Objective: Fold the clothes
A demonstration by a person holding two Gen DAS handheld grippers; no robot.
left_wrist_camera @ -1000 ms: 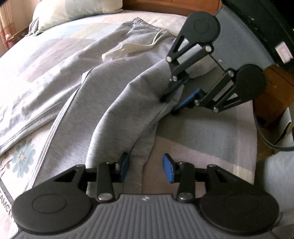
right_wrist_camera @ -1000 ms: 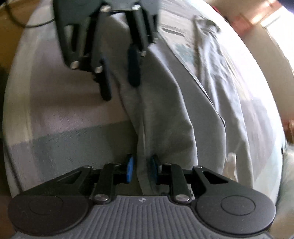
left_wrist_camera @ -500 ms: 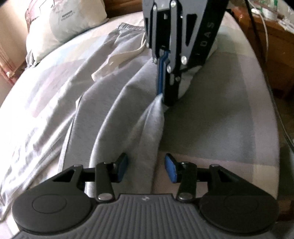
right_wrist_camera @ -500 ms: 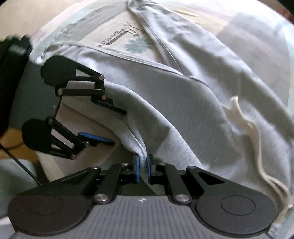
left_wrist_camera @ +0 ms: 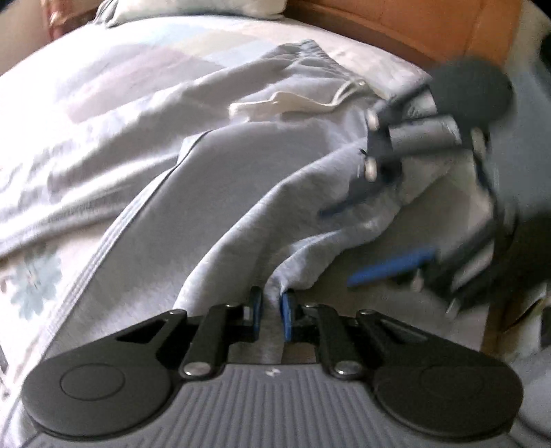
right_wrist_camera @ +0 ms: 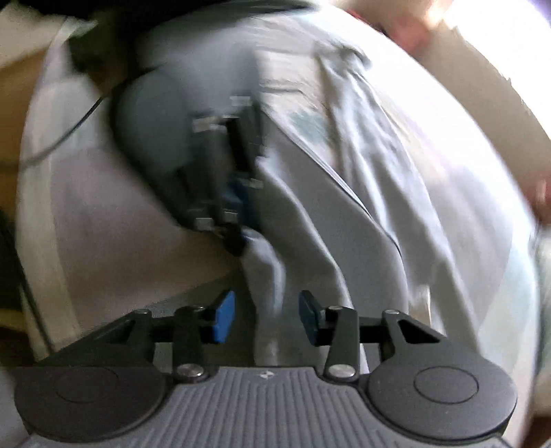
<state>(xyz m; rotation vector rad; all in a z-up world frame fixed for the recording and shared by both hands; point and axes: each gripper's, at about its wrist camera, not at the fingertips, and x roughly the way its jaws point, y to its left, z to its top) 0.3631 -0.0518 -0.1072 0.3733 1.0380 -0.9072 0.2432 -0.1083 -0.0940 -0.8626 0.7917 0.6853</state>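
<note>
Grey sweatpants (left_wrist_camera: 224, 193) lie lengthwise on the bed, waistband and white drawstring (left_wrist_camera: 275, 105) at the far end. My left gripper (left_wrist_camera: 270, 308) is shut on a raised fold along the pants' right edge. The right gripper (left_wrist_camera: 335, 248), blurred, hangs open over the same edge farther up, its blue pads apart. In the right wrist view my right gripper (right_wrist_camera: 267, 317) stands open with the grey fold (right_wrist_camera: 272, 275) running loose between its fingers. The left gripper (right_wrist_camera: 237, 246) pinches that fold just ahead.
A pale patterned bed sheet (left_wrist_camera: 86, 86) lies under the pants. A pillow (left_wrist_camera: 193, 8) and a wooden headboard (left_wrist_camera: 413, 27) are at the far end. The bed's side edge runs close beside both grippers, with a dark cable (right_wrist_camera: 69, 131) beyond it.
My left gripper, open before, has shut on the pants' edge. The right gripper has let go of the fabric and opened, and it is moving, shown by blur.
</note>
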